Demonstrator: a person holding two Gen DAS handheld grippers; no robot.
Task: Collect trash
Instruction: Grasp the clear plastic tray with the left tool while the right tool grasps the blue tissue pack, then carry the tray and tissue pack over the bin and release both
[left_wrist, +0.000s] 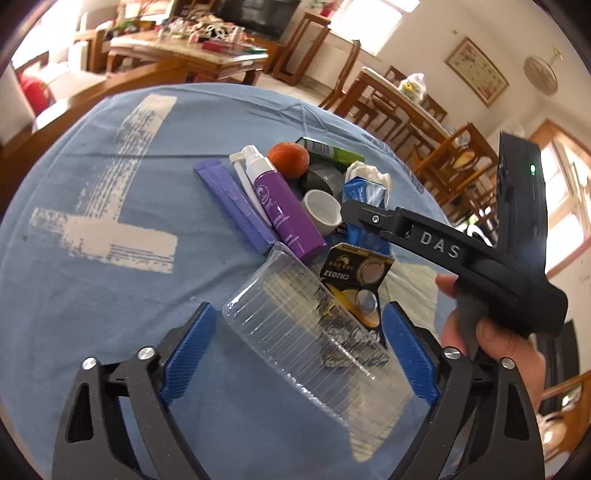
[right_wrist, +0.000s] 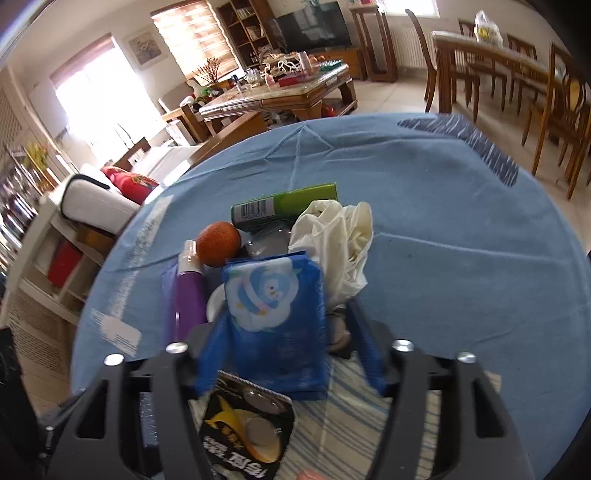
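From the left wrist, the left tongs (left_wrist: 299, 354) stood wide apart with a clear ribbed plastic container (left_wrist: 317, 343) lying between the blue pads. Its long axis ran slantwise, from upper left toward lower right, so it crossed the gap at an angle. Neither pad plainly pressed on it. Beyond it on the blue-clothed worktop (left_wrist: 92, 302) lay the button-battery card (left_wrist: 354, 280) and the rest of the heap.

From the right wrist, the right tongs (right_wrist: 291, 354) framed the blue tissue pack (right_wrist: 277, 325), which stood straight ahead with its long axis along the fingers. The pads looked close against its sides, though blur left the contact uncertain. This hand seemed the nearer to a firm hold.
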